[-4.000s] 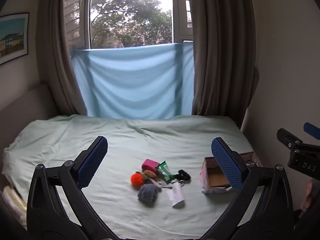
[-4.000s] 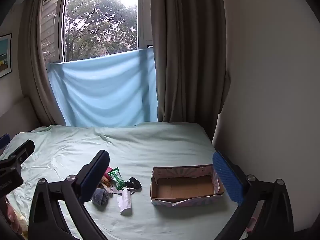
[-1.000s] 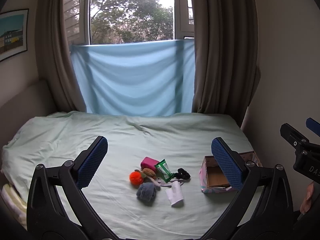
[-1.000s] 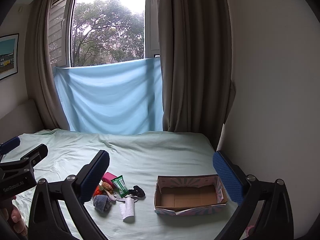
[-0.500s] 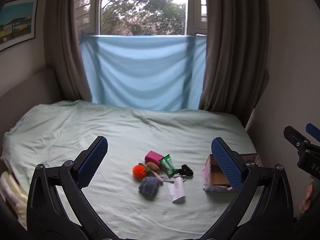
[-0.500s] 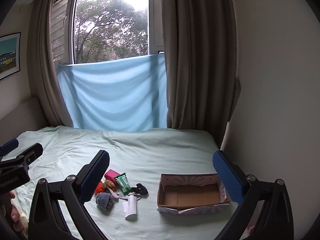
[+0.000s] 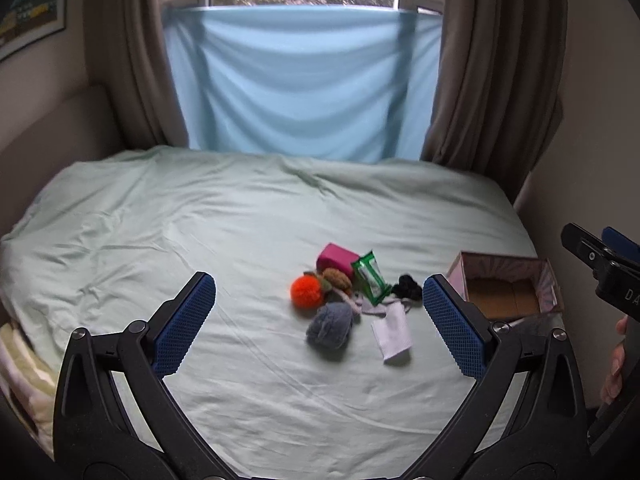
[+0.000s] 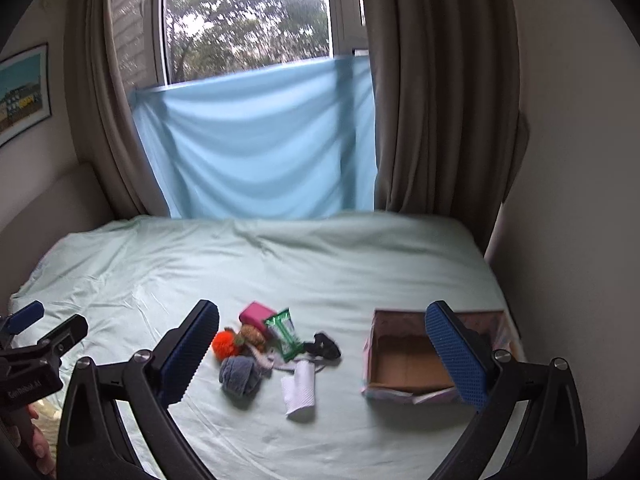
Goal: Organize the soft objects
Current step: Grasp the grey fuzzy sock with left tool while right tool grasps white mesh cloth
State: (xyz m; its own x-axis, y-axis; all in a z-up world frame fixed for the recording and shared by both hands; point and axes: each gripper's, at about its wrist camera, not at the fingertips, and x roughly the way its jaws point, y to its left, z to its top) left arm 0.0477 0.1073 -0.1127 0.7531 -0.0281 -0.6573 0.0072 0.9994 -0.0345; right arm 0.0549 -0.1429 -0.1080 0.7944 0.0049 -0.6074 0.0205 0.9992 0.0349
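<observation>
With both the left gripper [image 7: 319, 318] and right gripper [image 8: 335, 354] spread wide and empty, we should drop onto one toy [image 7: 330, 325] in the pile beside the box [image 8: 404, 360], pinching its middle.

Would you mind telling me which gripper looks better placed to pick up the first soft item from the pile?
Probably the left gripper: its open jaws frame the pile, with the grey ball nearly centred between them. The right gripper, also open, sits nearer the cardboard box.
</observation>
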